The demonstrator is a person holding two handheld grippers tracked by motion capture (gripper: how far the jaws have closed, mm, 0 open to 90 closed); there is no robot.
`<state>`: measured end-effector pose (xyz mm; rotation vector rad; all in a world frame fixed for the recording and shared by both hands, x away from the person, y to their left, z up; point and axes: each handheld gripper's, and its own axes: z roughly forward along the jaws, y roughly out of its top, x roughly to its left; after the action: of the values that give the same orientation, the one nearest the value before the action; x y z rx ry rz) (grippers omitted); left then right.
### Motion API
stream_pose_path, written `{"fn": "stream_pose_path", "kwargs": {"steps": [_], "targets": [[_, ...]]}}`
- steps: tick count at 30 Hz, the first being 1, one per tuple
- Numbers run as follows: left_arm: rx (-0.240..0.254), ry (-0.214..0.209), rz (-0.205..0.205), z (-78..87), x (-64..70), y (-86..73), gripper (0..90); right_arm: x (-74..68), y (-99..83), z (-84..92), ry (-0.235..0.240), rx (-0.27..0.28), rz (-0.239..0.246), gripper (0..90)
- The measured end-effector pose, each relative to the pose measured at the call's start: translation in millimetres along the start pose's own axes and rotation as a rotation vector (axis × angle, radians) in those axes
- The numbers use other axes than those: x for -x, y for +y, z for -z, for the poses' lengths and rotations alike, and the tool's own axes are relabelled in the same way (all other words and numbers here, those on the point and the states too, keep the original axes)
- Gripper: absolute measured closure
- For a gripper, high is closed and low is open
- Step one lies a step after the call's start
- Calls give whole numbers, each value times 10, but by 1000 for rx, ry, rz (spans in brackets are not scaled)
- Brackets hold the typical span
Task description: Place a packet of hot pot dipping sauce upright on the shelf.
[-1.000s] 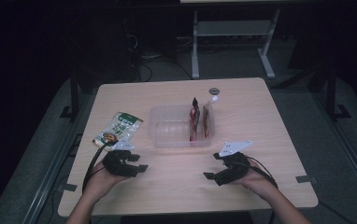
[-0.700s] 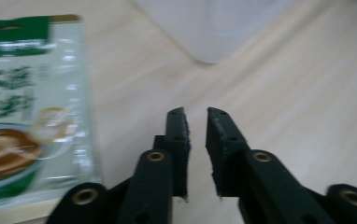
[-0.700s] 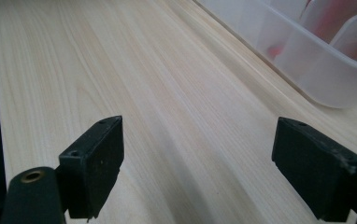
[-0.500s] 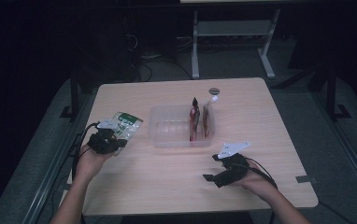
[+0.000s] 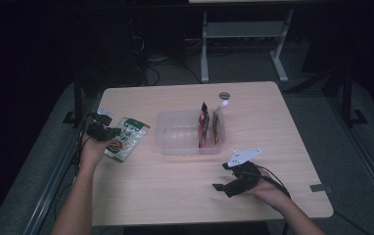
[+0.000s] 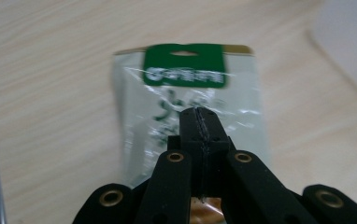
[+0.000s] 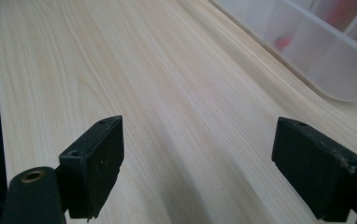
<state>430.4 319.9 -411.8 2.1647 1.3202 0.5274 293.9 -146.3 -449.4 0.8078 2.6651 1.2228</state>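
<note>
The green and clear snack packet [image 5: 127, 138] lies flat on the wooden table [image 5: 175, 196], near the table's left edge and just beside the left wall of the clear plastic container [image 5: 175, 132]. In the left gripper view the packet [image 6: 190, 93] has a green header with a small hang hole, pointing away from the camera, and a transparent body with green print under it.

The left gripper [image 5: 102, 131] is at the near-left end of this packet. Its two black jaws are pressed together, with no gap between them, and they sit over the lower part of the packet. From the left gripper view [image 6: 200, 126] the jaws seem to pinch the film of the packet, but the picture is a little blurred there, so I cannot say for certain how much of the film is caught. The packet rests on the table.

Inside the container two other pouches [image 5: 208, 128] stand upright at its right end, one more red, one more brown. Behind the container a small round dark thing [image 5: 224, 95] lies on the table.

The right gripper [image 5: 234, 183] rests near the front right of the table, well apart from the packet. Its jaws are spread wide, with only bare wood between them, and a corner of the container [image 7: 317, 51] is ahead of it.
</note>
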Motion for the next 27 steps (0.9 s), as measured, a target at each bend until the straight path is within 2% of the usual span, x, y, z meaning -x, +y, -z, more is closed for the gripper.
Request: {"fn": "stream_pose_path", "kwargs": {"steps": [1,5,7,11,18,19,20,22,23,24,25,27], "targets": [[12,21,13,-28,-52,4,898,5,-3,0,0,-1,1,167],[1,42,65,-124,-220,-6,895,27,-12,6,-2,4,-1,167],[-9,36,80,-147,-273,-17,819,28,-17,9,-1,2,-12,167],[-21,8,107,-159,-315,-40,715,44,-21,15,-2,4,-8,167],[-58,4,116,-225,-333,-134,559,32,-22,17,-2,2,-11,167],[-69,-4,118,-251,-333,-160,559,31,-22,19,-1,3,-11,167],[-65,-33,136,-270,-347,-195,524,38,-22,19,-2,5,-7,167],[-72,-60,148,-284,-348,-209,478,43,-23,18,-2,4,-10,167],[-85,-83,145,-297,-341,-217,455,41,-22,19,-3,1,-15,167],[-85,-83,145,-297,-341,-217,433,41,-22,19,-3,1,-15,167],[-96,-111,150,-321,-328,-223,416,44,-24,16,-2,-1,-15,167],[-100,-111,136,-335,-300,-222,402,43,-23,14,-1,-1,-14,167]]}}
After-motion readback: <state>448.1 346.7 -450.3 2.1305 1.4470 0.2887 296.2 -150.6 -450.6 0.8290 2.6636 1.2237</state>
